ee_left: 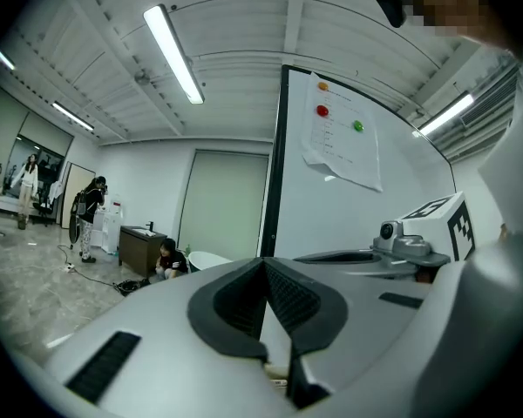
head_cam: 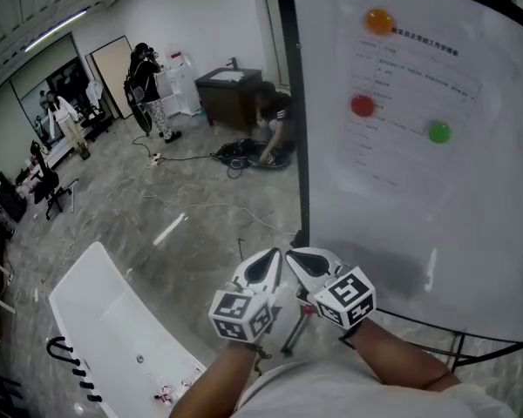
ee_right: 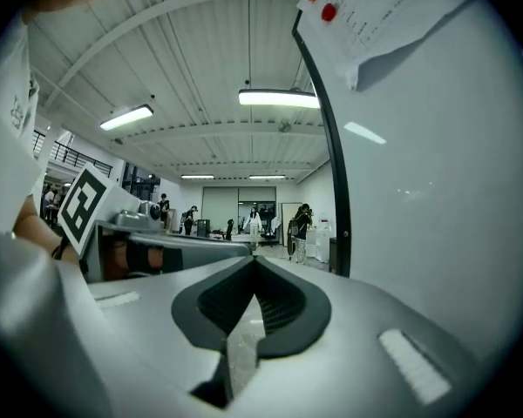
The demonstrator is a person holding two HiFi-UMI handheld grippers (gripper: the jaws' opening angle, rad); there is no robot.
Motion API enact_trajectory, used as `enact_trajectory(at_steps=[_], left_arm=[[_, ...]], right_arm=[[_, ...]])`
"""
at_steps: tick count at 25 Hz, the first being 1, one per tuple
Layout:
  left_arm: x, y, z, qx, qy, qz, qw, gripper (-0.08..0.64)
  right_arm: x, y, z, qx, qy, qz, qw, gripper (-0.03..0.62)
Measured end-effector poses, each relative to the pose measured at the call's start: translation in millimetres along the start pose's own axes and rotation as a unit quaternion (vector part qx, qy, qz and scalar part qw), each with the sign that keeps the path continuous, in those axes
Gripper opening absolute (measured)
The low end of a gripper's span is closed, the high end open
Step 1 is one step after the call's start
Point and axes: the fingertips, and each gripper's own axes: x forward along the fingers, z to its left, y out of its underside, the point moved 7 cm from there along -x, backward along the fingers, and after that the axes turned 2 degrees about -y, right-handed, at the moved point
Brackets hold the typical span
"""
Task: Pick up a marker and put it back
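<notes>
The whiteboard (head_cam: 418,190) stands upright at my right, with a printed sheet (head_cam: 410,85) pinned by orange (head_cam: 378,20), red (head_cam: 363,105) and green (head_cam: 438,131) magnets. A pale short streak (head_cam: 431,270) low on the board is too faint to name, and no marker shows clearly. My left gripper (head_cam: 275,256) and right gripper (head_cam: 290,256) are held side by side close to my body, in front of the board's lower left corner. In the left gripper view its gripper (ee_left: 263,265) is shut and empty. The right gripper (ee_right: 254,263) is likewise shut on nothing.
A long white tub (head_cam: 113,320) lies on the floor at lower left. The board's black stand legs (head_cam: 458,347) run below it. Cables (head_cam: 192,203) trail over the grey floor toward a dark cabinet (head_cam: 229,94) and a crouching person (head_cam: 275,124). Other people stand far left.
</notes>
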Motion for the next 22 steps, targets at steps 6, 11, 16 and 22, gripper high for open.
enact_trajectory(at_steps=[6,11,16,22], left_arm=[[2,-8,-3,0.011,-0.011,-0.004,0.9999,0.002],[1,-12,-4,0.012,-0.019,-0.012,0.9997,0.002],[4,-12,-5,0.007,-0.020,-0.012,0.9997,0.002],[8,-13,-5,0.005,-0.021,-0.016,0.9996,0.002]], right_arm=[[-1,-15,0,0.001,0.012,-0.024,1.000,0.002],[-4,-16,-3,0.002,0.020,-0.030,0.999,0.002],[-5,-18,-9,-0.001,0.029,-0.037,0.999,0.003],[-6,-18,-13,-0.001,0.029,-0.034,0.999,0.002]])
